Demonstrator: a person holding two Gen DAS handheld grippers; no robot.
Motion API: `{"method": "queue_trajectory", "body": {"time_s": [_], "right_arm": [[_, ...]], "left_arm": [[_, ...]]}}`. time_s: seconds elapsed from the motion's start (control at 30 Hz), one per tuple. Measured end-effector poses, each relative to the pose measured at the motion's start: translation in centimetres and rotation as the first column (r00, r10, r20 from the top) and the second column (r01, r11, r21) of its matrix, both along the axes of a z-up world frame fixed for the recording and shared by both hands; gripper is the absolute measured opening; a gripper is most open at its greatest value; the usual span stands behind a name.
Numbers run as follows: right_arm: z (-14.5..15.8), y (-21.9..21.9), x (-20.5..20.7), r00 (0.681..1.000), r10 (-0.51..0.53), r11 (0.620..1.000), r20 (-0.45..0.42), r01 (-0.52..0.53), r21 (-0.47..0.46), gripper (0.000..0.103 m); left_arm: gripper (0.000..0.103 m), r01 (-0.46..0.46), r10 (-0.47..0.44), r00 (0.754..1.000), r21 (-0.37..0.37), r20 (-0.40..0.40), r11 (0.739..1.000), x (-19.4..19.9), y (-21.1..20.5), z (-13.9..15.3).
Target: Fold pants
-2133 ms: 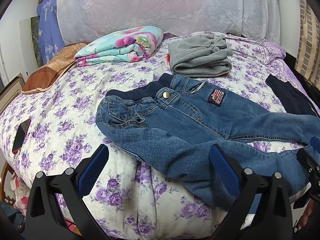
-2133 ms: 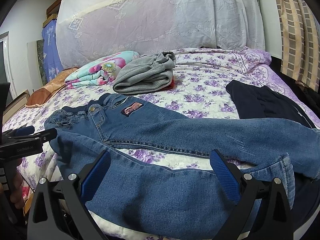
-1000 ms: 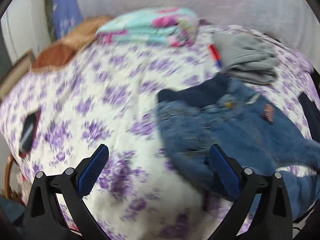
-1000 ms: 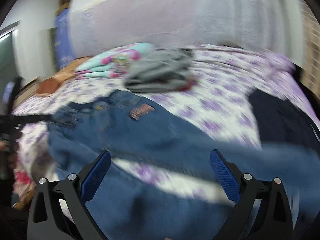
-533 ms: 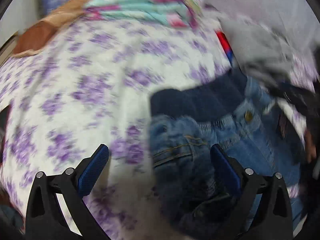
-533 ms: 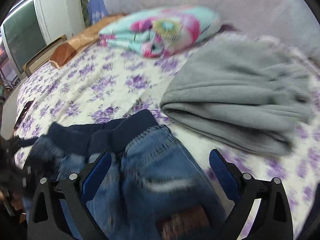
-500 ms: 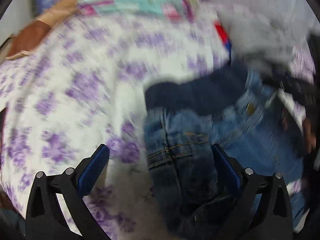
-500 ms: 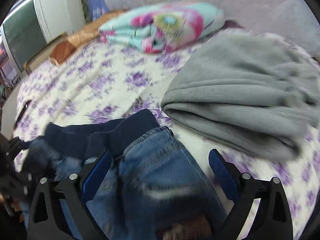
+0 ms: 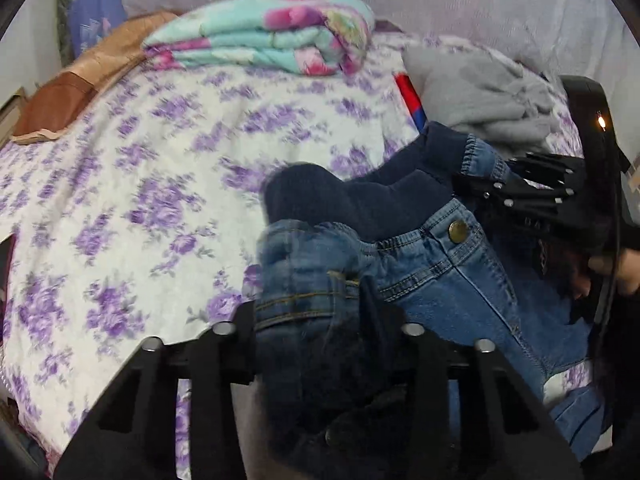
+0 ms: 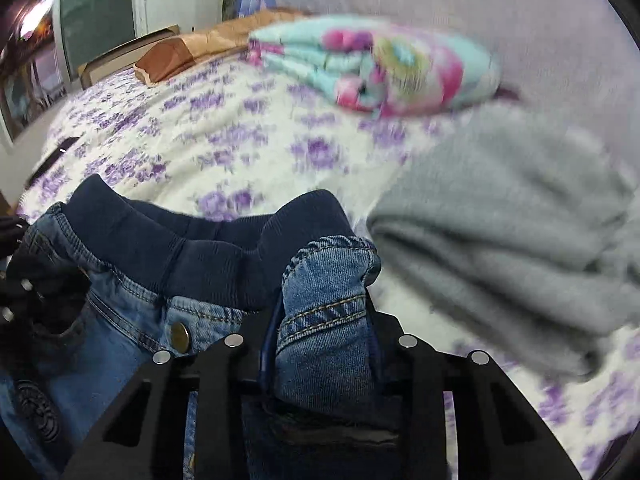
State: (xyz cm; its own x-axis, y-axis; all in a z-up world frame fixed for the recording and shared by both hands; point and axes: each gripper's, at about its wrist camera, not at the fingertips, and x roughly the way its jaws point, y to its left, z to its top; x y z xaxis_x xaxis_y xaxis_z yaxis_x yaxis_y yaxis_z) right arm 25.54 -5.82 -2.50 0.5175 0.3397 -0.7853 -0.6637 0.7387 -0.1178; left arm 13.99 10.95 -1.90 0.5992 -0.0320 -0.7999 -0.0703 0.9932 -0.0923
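Left wrist view: the left gripper [image 9: 310, 320] sits at the bottom centre, its jaws closing on a bunched corner of the jeans [image 9: 436, 264] at the waistband, with denim filling the narrow gap between the 2 fingers. The rest of the jeans spreads to the right and lower right of the frame over the floral bedspread [image 9: 140, 184]. The brass button [image 9: 458, 231] lies right of centre. At the right edge the right gripper [image 9: 528, 196] reaches onto the far waistband corner. A folded floral blanket [image 9: 272, 36] lies at the top centre and a grey garment [image 9: 480, 96] at the upper right.

Right wrist view: the right gripper [image 10: 324, 336] at the bottom centre is closing on another waistband corner, a fold of denim standing up between its 2 fingers. The navy waistband [image 10: 180, 240] runs left from it, toward the left gripper [image 10: 24, 292] at the left edge. The grey garment [image 10: 512, 232] fills the right side.
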Motion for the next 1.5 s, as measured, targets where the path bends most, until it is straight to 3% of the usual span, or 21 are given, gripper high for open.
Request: {"method": "queue_trajectory", "body": {"time_s": [0.17,0.23,0.43,0.57,0.63,0.67,0.7,0.73,0.77,0.83,0.9,1.03,1.1,1.13,1.23,1.3,1.4,1.5], "right_arm": [[4.1,2.0,-1.7,0.988,0.021,1.000,0.156,-0.022,0.009,0.035],[5.6,3.1,-2.0,0.980,0.039,0.999,0.193,-0.045,0.028,0.034],[7.7,9.4,-1.9,0.967,0.159,0.985,0.200,-0.170,0.037,0.033],[10.0,15.9,-2.0,0.939,0.268,0.946,0.216,-0.299,0.125,0.033],[10.3,19.7,-1.1,0.933,0.323,0.921,0.158,-0.348,0.175,0.044],[9.6,21.4,-0.3,0.941,0.318,0.929,0.119,-0.334,0.158,0.071],[8.4,22.9,0.5,0.957,0.276,0.954,0.094,-0.284,0.095,0.080],[6.6,23.9,1.0,0.972,0.224,0.974,0.075,-0.225,0.006,0.080],[5.7,23.7,1.1,0.978,0.200,0.980,0.062,-0.199,-0.022,0.072],[6.3,20.2,0.9,0.985,0.144,0.989,0.095,-0.146,0.012,0.069],[8.2,15.3,0.4,0.989,0.080,0.993,0.121,-0.089,0.075,0.073],[12.0,-0.1,-1.9,0.975,-0.160,0.981,0.152,0.140,0.137,0.084],[12.3,-7.8,-3.9,0.938,-0.302,0.951,0.171,0.282,0.130,0.089],[12.1,-12.4,-5.2,0.903,-0.394,0.918,0.171,0.376,0.128,0.090],[9.6,-21.6,-8.1,0.805,-0.584,0.811,0.103,0.574,0.111,0.091],[6.7,-26.0,-9.8,0.737,-0.676,0.735,0.022,0.671,0.099,0.091],[2.1,-30.2,-11.6,0.647,-0.759,0.642,-0.080,0.763,0.073,0.091],[-0.4,-32.0,-12.0,0.619,-0.774,0.614,-0.132,0.785,0.080,0.091]], "left_arm": [[0.029,0.005,-0.004,0.998,-0.019,0.065,1.000,-1.9,0.9,2.4],[0.022,0.002,-0.001,0.996,-0.019,0.088,1.000,-2.7,1.3,3.0],[0.017,-0.061,0.072,0.987,-0.075,0.144,0.995,-5.2,4.4,4.6],[0.017,-0.165,0.174,0.958,-0.059,0.229,0.985,-9.1,7.4,7.7],[0.019,-0.232,0.232,0.943,-0.029,0.240,0.972,-10.3,8.9,8.5],[0.021,-0.276,0.271,0.940,-0.004,0.207,0.961,-10.3,10.0,8.0],[0.030,-0.309,0.304,0.940,0.007,0.157,0.951,-10.0,11.2,7.0],[0.043,-0.347,0.343,0.935,0.032,0.092,0.937,-9.6,12.6,5.3],[0.045,-0.370,0.368,0.929,0.044,0.050,0.928,-9.5,13.5,4.1],[0.047,-0.397,0.397,0.918,-0.001,0.000,0.918,-10.1,15.4,2.4],[0.049,-0.388,0.388,0.922,-0.025,0.012,0.921,-10.8,16.0,2.4],[0.048,-0.313,0.307,0.940,0.019,0.148,0.950,-10.5,13.5,6.1],[0.056,-0.261,0.246,0.938,0.032,0.243,0.965,-10.1,11.7,8.7],[0.070,-0.239,0.220,0.934,0.038,0.281,0.970,-10.2,10.9,9.7],[0.079,-0.157,0.117,0.920,0.080,0.374,0.984,-7.9,7.4,12.3],[0.079,-0.067,0.035,0.938,0.081,0.346,0.995,-4.7,4.9,12.3],[0.079,-0.002,-0.015,0.975,0.077,0.222,0.997,1.5,2.7,10.2],[0.079,-0.002,-0.009,0.994,0.104,0.112,0.995,6.3,2.6,7.5]]}}
